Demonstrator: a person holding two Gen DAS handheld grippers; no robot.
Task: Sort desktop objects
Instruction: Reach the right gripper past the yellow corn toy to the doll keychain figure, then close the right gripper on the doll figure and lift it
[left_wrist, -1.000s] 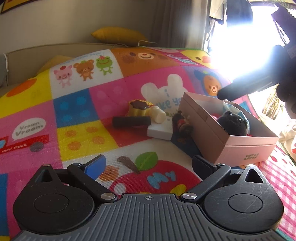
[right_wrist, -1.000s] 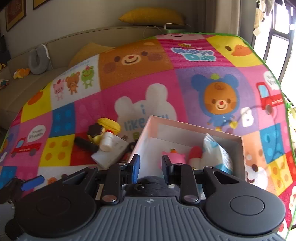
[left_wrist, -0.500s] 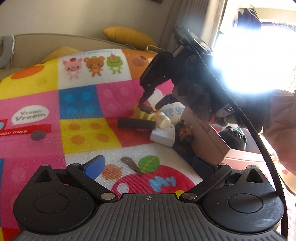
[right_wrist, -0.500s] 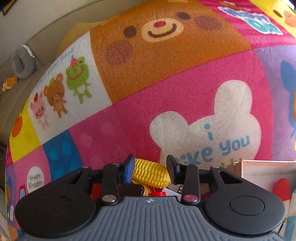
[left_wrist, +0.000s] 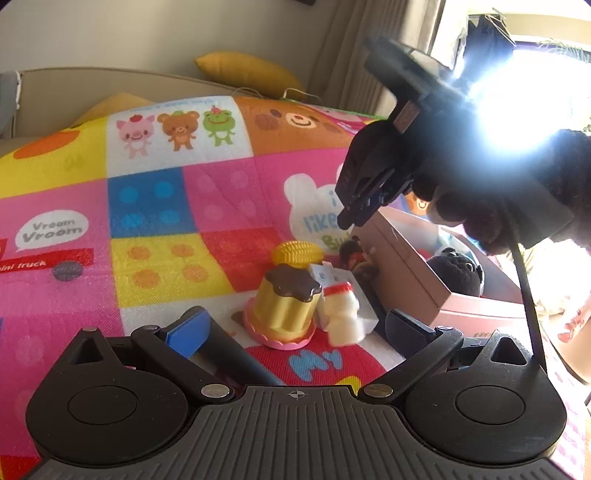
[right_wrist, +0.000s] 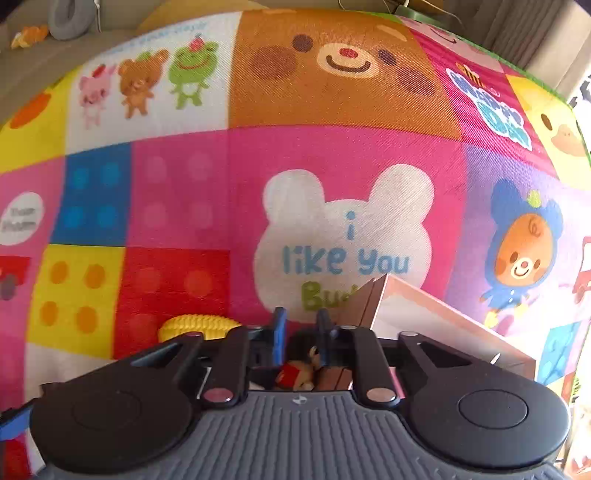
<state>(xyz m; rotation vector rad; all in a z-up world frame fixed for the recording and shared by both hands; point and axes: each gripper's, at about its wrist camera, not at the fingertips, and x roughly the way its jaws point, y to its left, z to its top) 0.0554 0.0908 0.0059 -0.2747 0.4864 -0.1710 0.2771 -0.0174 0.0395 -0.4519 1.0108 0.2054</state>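
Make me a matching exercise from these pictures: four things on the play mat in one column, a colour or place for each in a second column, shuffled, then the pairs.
Things:
1. toy pudding
2. toy corn
3. black plush
4. small bottle

Descriptions:
A. inside the pink box
B. red cap, pale body
C. yellow, ribbed, lying behind the other toys
D. brown top, pink frilled base

Pairs: 1-D, 2-C, 3-A, 4-B
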